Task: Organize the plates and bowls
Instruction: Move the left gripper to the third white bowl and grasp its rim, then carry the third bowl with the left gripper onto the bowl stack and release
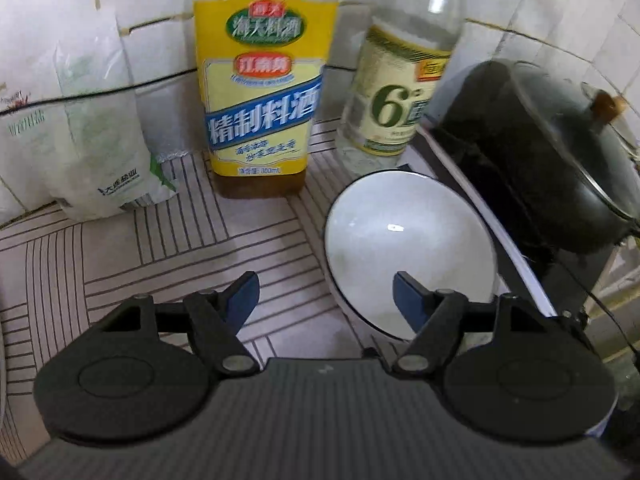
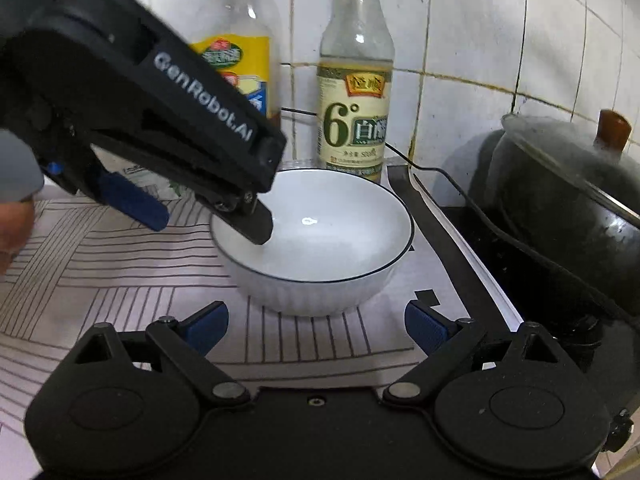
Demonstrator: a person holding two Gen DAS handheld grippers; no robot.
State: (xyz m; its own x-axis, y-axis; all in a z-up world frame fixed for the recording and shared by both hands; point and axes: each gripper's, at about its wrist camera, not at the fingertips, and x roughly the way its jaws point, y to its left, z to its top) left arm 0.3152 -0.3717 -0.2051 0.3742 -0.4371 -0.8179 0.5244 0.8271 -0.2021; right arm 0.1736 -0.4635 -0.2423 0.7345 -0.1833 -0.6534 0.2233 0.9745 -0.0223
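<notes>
The white bowl (image 2: 316, 240) is sitting upright on the striped mat (image 2: 120, 280), close to the tiled wall and just beside the edge of the black stove top (image 2: 440, 240). The left gripper (image 2: 208, 220) is reaching in from the left, tilted downward, and its 2 fingers are straddling the bowl's left rim: 1 black finger is dipping inside the bowl, the blue-padded one is hanging outside it. The jaws are standing apart, nothing pinched yet; whether the inner finger is touching the wall of the bowl I cannot tell. That straddle looks like the set-up for a rim pinch, my guess.

The right gripper (image 2: 316, 320) is waiting low on the near side of the bowl, jaws spread wide and empty, the bowl sitting ahead of the gap. It seems to be placed as a helper or steadier.

Now the surroundings. 2 bottles are standing right behind the bowl: the yellow-labelled cooking wine bottle (image 1: 260, 92) and the clear vinegar bottle (image 2: 354, 92), the vinegar nearly touching the far rim. A salt bag (image 1: 96, 148) is leaning on the wall to the left. The black lidded pot (image 2: 560, 208) is looming on the stove to the right. Lifting the bowl toward the back or right is looking tight; the mat in front looks free.
</notes>
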